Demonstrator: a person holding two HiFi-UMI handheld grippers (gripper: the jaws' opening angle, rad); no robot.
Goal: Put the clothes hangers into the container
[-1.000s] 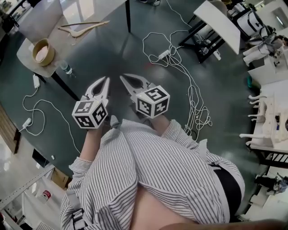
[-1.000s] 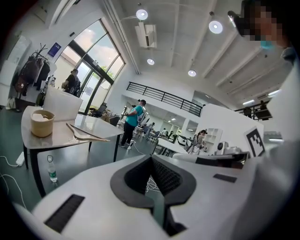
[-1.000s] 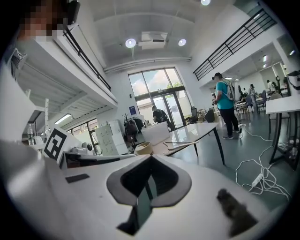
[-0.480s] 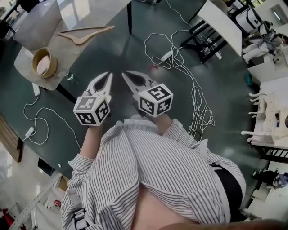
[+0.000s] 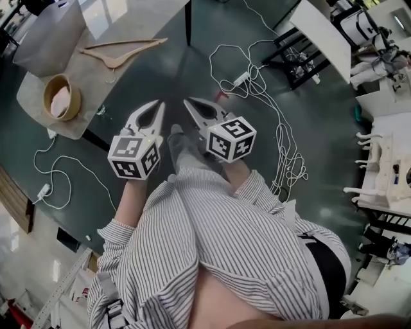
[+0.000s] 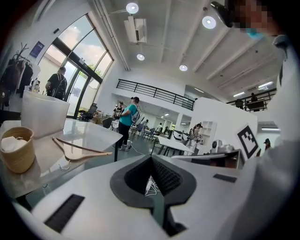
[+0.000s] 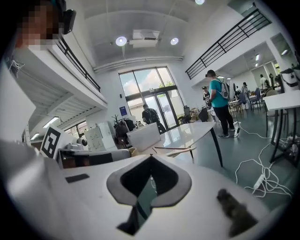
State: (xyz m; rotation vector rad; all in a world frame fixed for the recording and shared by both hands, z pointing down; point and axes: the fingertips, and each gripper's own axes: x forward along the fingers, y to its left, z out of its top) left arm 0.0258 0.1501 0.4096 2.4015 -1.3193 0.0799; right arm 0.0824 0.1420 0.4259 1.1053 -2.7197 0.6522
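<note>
My left tool and right tool are both closed, empty. Wooden hangers lie on the worktop beside the white container; the round tub holds something pale

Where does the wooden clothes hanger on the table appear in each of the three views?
Head view: upper left, hanger on the table.
Left gripper view: middle left.
Right gripper view: near the centre.
Shared landmark: the white container beside it.

Forearms extended forward. The left gripper and right gripper sit side by side, angled slightly downward, tips converging. Both jaw pairs closed, empty.
</note>
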